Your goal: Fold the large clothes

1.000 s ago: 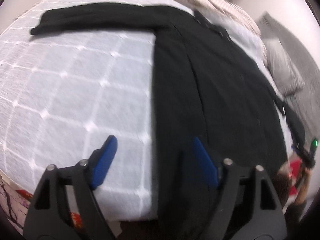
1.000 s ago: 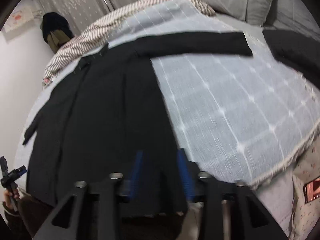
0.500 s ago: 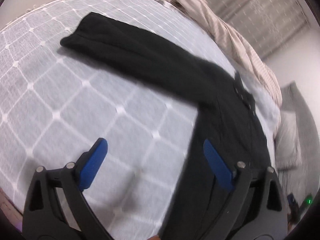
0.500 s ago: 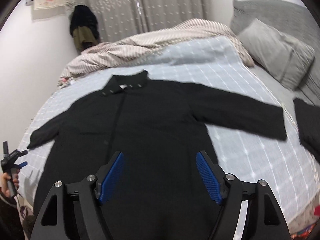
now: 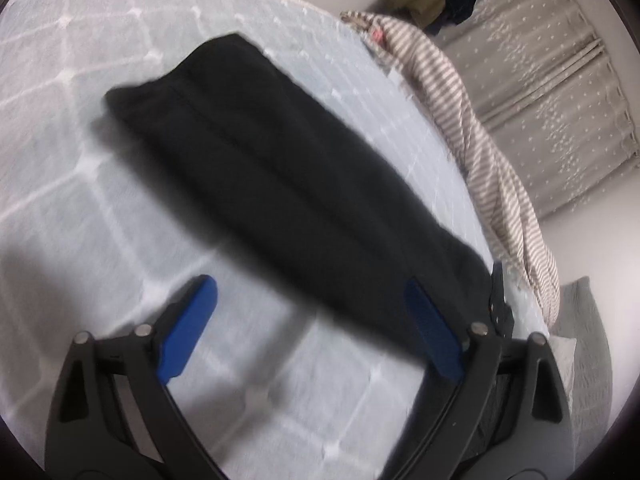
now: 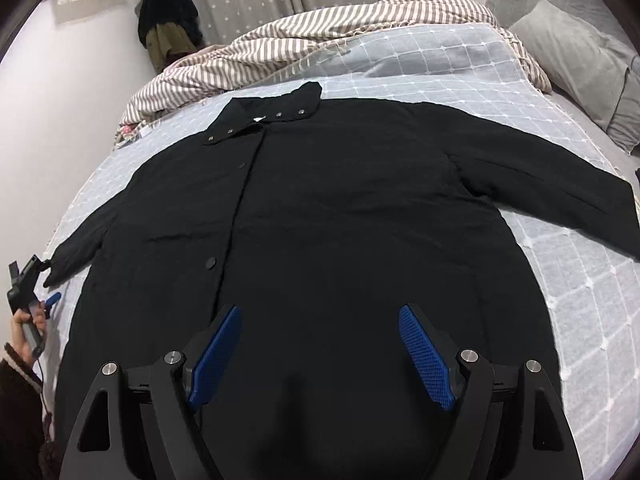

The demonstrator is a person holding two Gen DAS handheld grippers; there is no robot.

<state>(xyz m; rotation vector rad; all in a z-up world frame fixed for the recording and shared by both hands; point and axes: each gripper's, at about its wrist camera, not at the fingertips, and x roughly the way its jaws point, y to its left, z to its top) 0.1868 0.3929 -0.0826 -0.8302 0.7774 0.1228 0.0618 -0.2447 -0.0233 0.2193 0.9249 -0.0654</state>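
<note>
The bed (image 6: 460,60) is covered with a pale blue-grey spread crossed by a white grid. A black coat (image 6: 320,220) lies flat on it, front up and buttoned, collar toward the far side, both sleeves stretched out sideways; the left wrist view shows one sleeve (image 5: 288,176) lying straight on the spread. Beyond the collar a striped blanket (image 6: 320,28) sits bunched along the far edge. Grey pillows (image 6: 580,64) rest at the right end of the bed.

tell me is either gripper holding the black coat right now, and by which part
Nothing is held. The left gripper, jaws closing, hovers by the coat's sleeve; the right gripper, jaws opening, hangs over the black coat.
</note>
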